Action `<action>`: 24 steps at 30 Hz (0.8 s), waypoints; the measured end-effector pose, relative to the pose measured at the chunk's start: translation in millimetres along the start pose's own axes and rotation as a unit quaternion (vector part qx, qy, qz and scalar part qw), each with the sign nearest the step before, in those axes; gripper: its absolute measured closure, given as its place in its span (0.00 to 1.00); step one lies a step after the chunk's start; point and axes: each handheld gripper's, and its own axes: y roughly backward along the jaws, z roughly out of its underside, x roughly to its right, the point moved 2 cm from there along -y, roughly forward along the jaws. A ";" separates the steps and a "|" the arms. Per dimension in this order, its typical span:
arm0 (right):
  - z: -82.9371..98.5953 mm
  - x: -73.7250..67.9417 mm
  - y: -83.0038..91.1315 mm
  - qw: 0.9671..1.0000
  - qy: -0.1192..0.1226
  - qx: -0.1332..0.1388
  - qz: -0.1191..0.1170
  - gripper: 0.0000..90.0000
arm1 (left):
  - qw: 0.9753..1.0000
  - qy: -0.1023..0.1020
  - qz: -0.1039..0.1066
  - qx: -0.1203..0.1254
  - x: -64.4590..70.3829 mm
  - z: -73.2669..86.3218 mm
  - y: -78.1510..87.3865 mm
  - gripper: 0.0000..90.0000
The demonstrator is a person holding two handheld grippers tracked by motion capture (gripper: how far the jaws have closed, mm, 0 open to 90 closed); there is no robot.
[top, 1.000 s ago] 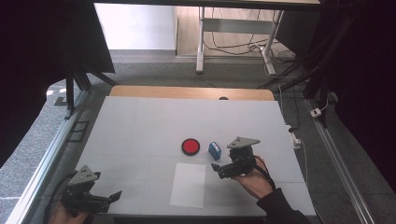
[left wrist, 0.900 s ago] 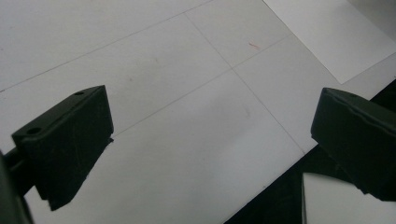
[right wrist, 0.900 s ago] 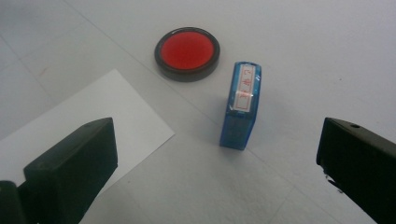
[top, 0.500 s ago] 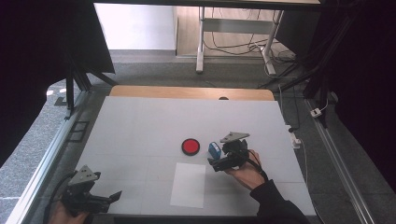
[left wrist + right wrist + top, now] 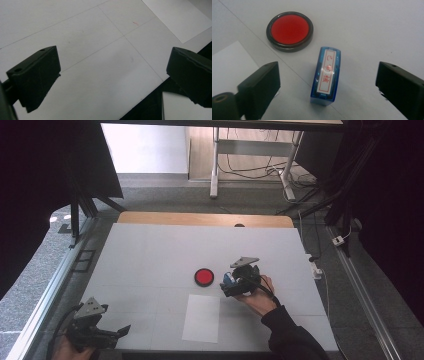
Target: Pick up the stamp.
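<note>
A blue stamp (image 5: 326, 75) with a white label of red characters stands on the white table between the jaws of my right gripper (image 5: 327, 83). That gripper is open and its jaws sit well clear of the stamp's sides. In the high view the right gripper (image 5: 229, 286) is right of table centre, over the blue stamp (image 5: 228, 279). A round red ink pad (image 5: 289, 31) in a dark rim lies just beyond the stamp, the ink pad (image 5: 204, 276) being to the gripper's left. My left gripper (image 5: 117, 332) rests open at the front left corner, holding nothing.
A white paper sheet (image 5: 201, 317) lies flat near the front edge, below the ink pad. In the left gripper view my left gripper (image 5: 112, 72) frames bare table (image 5: 95, 57), the table's front edge and a corner of the sheet (image 5: 180, 17). Rails flank the table (image 5: 150, 250).
My right gripper has moved left toward the ink pad and now straddles the blue stamp. The left gripper has stayed in place.
</note>
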 end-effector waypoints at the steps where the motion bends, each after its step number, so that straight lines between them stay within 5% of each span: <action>1: 0.0 0.0 0.0 1.000 0.000 0.000 0.000 0.08 | 1.000 0.000 0.000 0.000 0.0 0.0 0.0 0.00; 9: -4.5 0.6 2.0 1.000 0.009 -0.001 -0.006 0.41 | 1.000 -0.003 0.000 -0.002 0.7 -0.1 -0.7 0.00; 24: -8.1 -0.2 -0.3 1.000 0.002 -0.019 -0.018 0.79 | 1.000 -0.008 -0.001 -0.006 1.7 -0.3 -1.4 0.00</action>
